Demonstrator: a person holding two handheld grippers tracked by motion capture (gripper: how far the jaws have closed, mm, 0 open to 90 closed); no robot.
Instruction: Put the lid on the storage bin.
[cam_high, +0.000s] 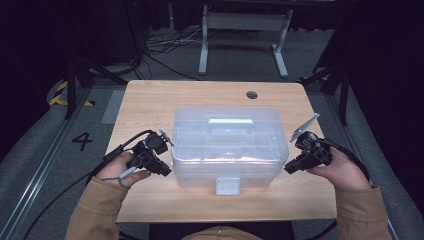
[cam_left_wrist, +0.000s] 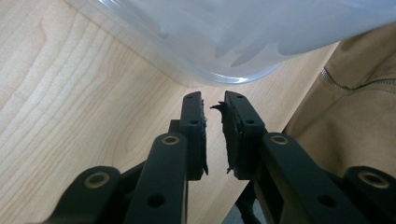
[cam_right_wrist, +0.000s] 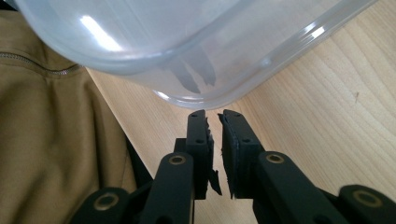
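Translucent plastic box (cam_high: 230, 145) on pale woodgrain table (cam_high: 150, 100); left gripper (cam_left_wrist: 214, 105) and right gripper (cam_right_wrist: 214, 116) nearly closed, empty

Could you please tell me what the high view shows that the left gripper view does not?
High view alone: the clear box's lid handle, its front latch, both hands, the right gripper and the floor. Left gripper view alone: a close look at the left gripper, its jaws nearly closed on nothing, just short of the box's rounded corner. Both share the box, the wooden table and a tan sleeve.
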